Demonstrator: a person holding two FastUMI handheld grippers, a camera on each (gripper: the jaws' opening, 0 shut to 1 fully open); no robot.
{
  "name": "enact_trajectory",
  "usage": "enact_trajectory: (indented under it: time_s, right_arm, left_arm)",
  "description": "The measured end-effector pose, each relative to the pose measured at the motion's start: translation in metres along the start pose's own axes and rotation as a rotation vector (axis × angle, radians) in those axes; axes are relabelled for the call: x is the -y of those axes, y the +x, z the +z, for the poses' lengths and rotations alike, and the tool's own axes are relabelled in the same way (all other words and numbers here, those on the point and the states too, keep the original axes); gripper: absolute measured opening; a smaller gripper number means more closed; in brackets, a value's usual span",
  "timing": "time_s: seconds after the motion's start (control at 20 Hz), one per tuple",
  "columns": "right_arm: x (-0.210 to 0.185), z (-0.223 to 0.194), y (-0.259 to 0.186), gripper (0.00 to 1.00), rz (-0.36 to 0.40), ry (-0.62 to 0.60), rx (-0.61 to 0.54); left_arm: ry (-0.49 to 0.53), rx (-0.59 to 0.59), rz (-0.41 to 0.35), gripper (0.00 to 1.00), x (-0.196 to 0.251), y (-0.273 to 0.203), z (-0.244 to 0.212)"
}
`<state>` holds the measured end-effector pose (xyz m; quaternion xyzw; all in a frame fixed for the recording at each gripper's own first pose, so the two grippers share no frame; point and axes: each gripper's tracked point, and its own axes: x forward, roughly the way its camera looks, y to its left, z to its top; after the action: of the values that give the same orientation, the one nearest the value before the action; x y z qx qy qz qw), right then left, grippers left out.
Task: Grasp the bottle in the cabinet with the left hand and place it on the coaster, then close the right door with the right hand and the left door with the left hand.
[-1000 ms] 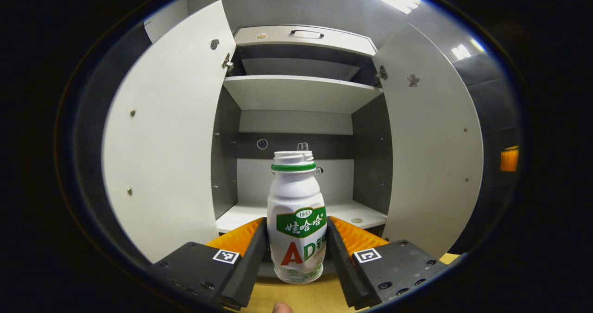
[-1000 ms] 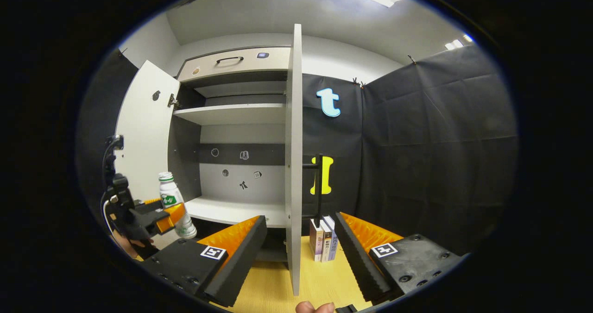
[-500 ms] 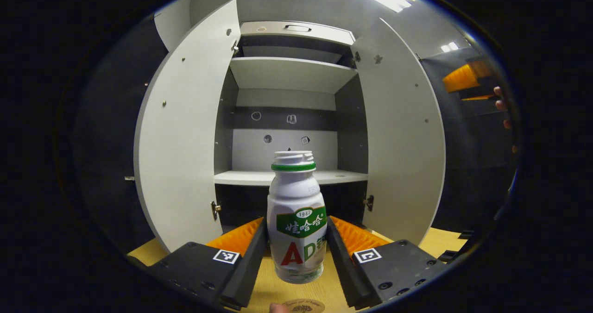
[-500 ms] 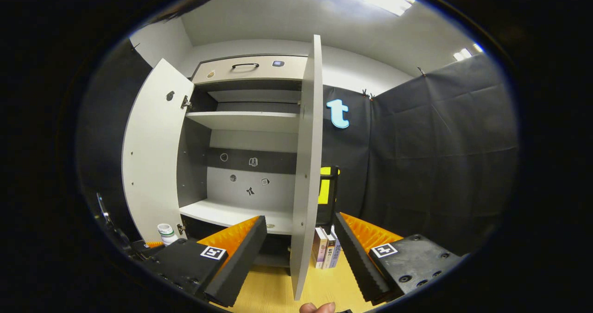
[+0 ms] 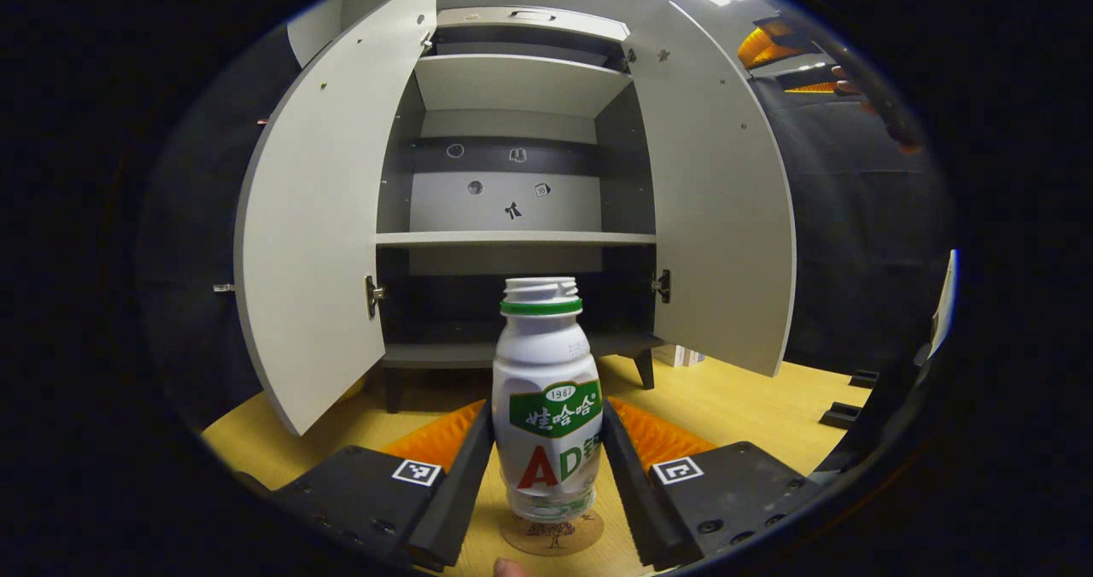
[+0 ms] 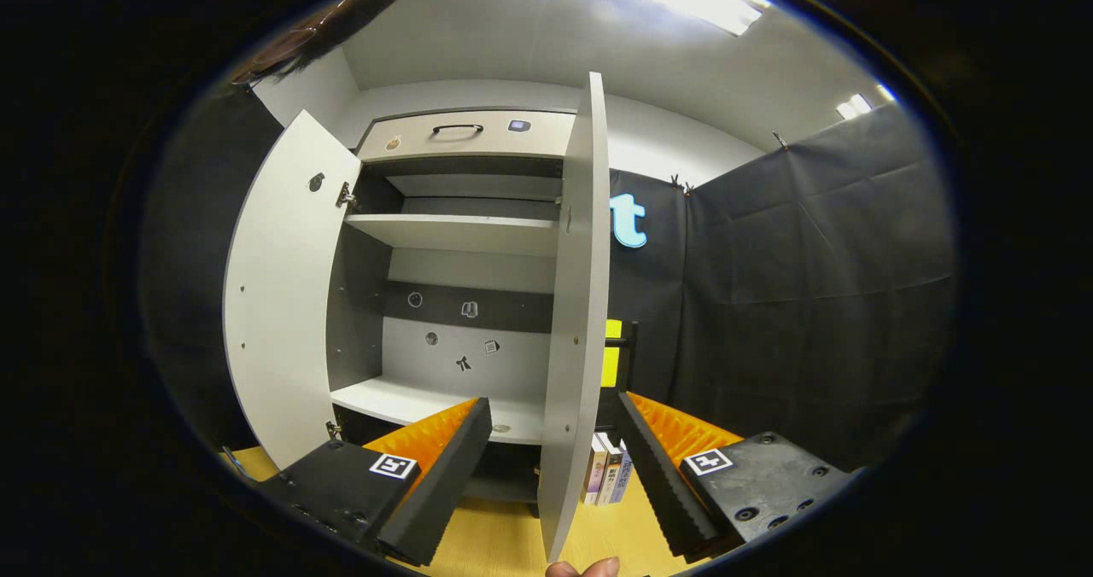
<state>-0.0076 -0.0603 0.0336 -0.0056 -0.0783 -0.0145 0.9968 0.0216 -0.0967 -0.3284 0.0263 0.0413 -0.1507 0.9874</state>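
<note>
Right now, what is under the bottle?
A round brown coaster lies on the wooden table right under the bottle, which the left gripper holds. The bottle covers the coaster's middle.

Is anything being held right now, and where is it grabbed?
The left gripper holds the bottle by its lower body, at the label. The right gripper holds nothing.

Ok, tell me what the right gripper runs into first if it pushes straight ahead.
Most likely the edge of the open right door, which stands between the open fingers of the right gripper. Depth is hard to judge.
</note>
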Motion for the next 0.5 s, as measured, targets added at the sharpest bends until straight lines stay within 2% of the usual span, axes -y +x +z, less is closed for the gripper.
enact_trajectory:
  time_s: [0.5]
  right_arm:
    - [0.002, -0.010, -0.001, 0.98, -0.016, -0.050, -0.034]
  left_arm:
    - [-0.018, -0.069, -0.014, 0.77, 0.002, 0.001, -0.047]
